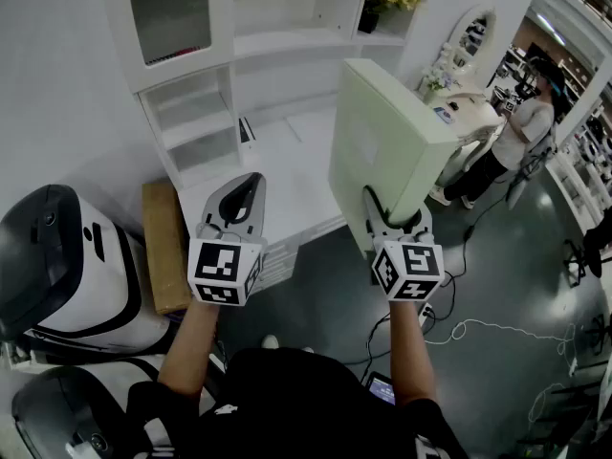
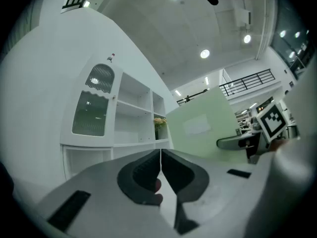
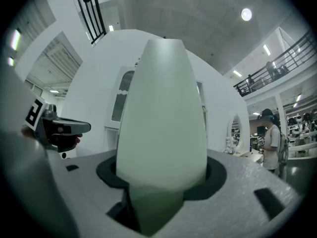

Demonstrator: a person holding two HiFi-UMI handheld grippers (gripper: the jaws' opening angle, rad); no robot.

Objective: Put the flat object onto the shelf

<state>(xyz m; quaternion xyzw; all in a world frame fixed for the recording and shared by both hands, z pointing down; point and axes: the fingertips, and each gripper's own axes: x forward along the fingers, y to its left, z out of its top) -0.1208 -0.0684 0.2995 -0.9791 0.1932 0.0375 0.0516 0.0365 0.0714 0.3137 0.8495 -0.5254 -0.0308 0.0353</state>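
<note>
Our right gripper has its fingers clamped on the lower edge of the pale green panel. The panel stands upright in the air, in front of the white shelf and apart from it. A faint rectangular label sits on the panel's face, but we can't make out any writing on it. Our left gripper has its fingers closed on nothing, just left of the panel. The only clear print we see is the black-and-white square markers on the cubes.
</note>
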